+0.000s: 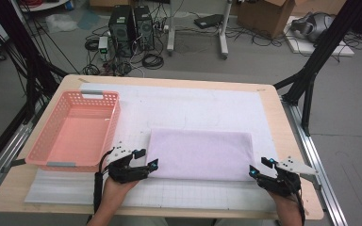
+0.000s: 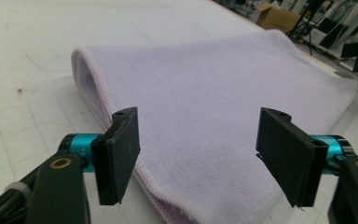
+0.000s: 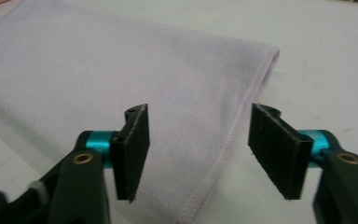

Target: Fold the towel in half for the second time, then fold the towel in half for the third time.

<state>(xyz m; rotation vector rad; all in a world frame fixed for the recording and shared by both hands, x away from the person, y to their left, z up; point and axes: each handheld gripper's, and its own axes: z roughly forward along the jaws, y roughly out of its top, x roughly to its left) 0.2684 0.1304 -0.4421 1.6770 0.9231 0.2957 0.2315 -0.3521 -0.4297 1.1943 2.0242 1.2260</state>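
A pale lilac towel (image 1: 201, 153), folded once into a rectangle, lies flat on the white gridded mat. My left gripper (image 1: 147, 159) is open at the towel's near left corner, and in the left gripper view the towel (image 2: 205, 107) spreads between and beyond the jaws, its folded edge on the left. My right gripper (image 1: 260, 167) is open at the near right corner. In the right gripper view the stitched edge of the towel (image 3: 135, 79) runs down between the jaws. Neither gripper (image 2: 198, 158) (image 3: 198, 149) holds anything.
A pink plastic basket (image 1: 56, 149) stands empty on the table's left side, close to my left hand. The white mat (image 1: 188, 101) covers most of the wooden table. Beyond the table are computer towers (image 1: 132, 28), cables and cardboard boxes on the floor.
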